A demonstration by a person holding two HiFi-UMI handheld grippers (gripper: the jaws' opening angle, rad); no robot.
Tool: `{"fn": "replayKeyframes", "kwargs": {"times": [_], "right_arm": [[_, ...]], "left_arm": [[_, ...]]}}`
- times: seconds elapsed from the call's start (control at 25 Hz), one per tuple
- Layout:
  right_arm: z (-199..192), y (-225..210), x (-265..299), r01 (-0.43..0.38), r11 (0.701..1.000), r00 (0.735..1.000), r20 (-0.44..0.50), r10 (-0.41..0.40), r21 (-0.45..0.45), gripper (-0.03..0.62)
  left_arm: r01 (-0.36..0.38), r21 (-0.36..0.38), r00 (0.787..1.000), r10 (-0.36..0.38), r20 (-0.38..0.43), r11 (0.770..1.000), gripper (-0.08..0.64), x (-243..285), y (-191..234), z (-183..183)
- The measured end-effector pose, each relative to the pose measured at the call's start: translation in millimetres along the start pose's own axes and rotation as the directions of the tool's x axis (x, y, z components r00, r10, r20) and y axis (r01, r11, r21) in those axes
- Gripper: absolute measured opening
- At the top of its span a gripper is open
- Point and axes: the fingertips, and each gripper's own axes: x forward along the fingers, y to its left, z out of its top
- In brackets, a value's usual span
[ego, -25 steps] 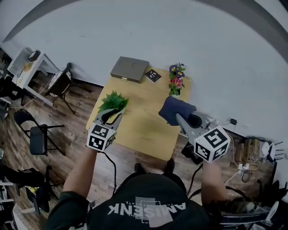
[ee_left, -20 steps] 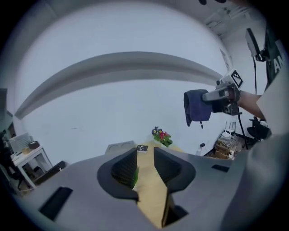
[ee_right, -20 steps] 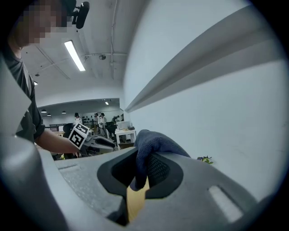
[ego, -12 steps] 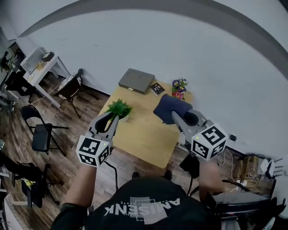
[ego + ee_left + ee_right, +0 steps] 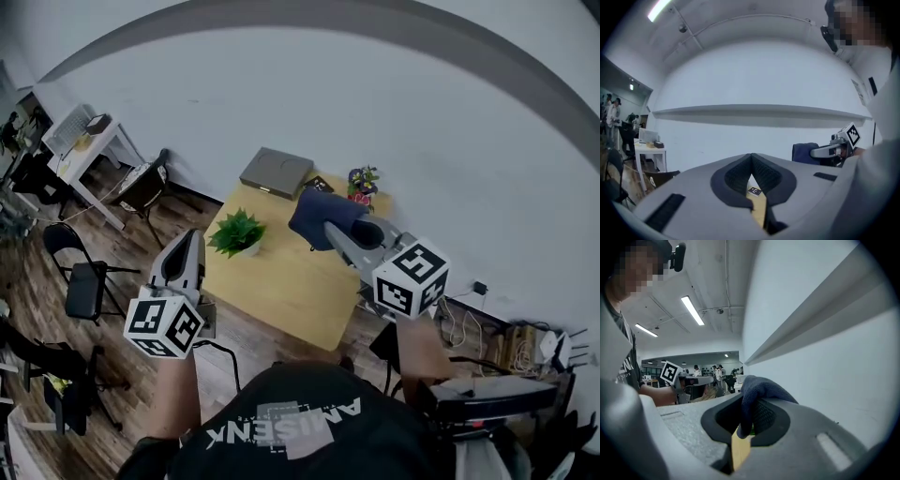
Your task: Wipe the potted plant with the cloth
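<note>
Spiky green potted plant (image 5: 236, 232), upright

— Hidden in the head view?
— Base of the small pot of purple and red flowers (image 5: 363, 180), behind the dark blue cloth (image 5: 314, 211); right edge of the light wooden table (image 5: 281, 281), behind the right gripper (image 5: 333, 230).
— In the right gripper view?
— Just a green sliver (image 5: 751, 430) past the cloth; too little to name.

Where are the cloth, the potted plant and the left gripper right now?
cloth (image 5: 317, 214), head view, middle of the bunched dark blue fabric.
potted plant (image 5: 236, 231), head view, middle of its green leaves.
left gripper (image 5: 192, 236), head view, tips of its jaws, just closed with nothing between.
</note>
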Motion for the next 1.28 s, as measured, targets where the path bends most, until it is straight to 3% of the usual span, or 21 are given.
{"fn": "replayKeyframes", "kwargs": {"times": [0.16, 0.36, 0.56, 0.76, 0.92, 1.28], "right_arm": [[8.1, 3.2, 5.3, -0.024, 0.999, 1.0, 0.01, 0.024, -0.029, 0.028], [14.3, 1.3, 12.0, -0.019, 0.998, 1.0, 0.019, 0.02, -0.053, 0.028], [9.7, -1.6, 17.1, -0.02, 0.999, 1.0, 0.002, 0.02, -0.048, 0.028], [8.5, -3.5, 22.1, -0.008, 0.999, 1.0, -0.003, 0.008, -0.046, 0.028], [9.2, -5.0, 24.3, -0.005, 0.999, 1.0, -0.006, 0.005, -0.045, 0.028], [6.2, -8.0, 26.0, 0.001, 1.0, 1.0, -0.008, -0.001, -0.031, 0.028]], "left_arm": [[-0.024, -0.047, 0.999, 0.023, -0.032, 0.999, 0.002, -2.4, 4.5, 1.0], [-0.06, 0.051, 0.995, 0.064, -0.082, 0.997, 0.002, 1.5, 5.5, -7.3], [-0.058, 0.083, 0.993, 0.066, -0.094, 0.995, 0.002, 5.3, 0.3, -4.8], [-0.057, 0.08, 0.992, 0.066, -0.112, 0.995, 0.002, 8.7, 3.4, -4.4], [-0.098, 0.08, 0.985, 0.108, -0.133, 0.992, 0.002, 11.8, 10.3, -7.4], [-0.059, 0.098, 0.989, 0.071, -0.131, 0.993, 0.002, 15.6, -0.2, -6.1]]}}
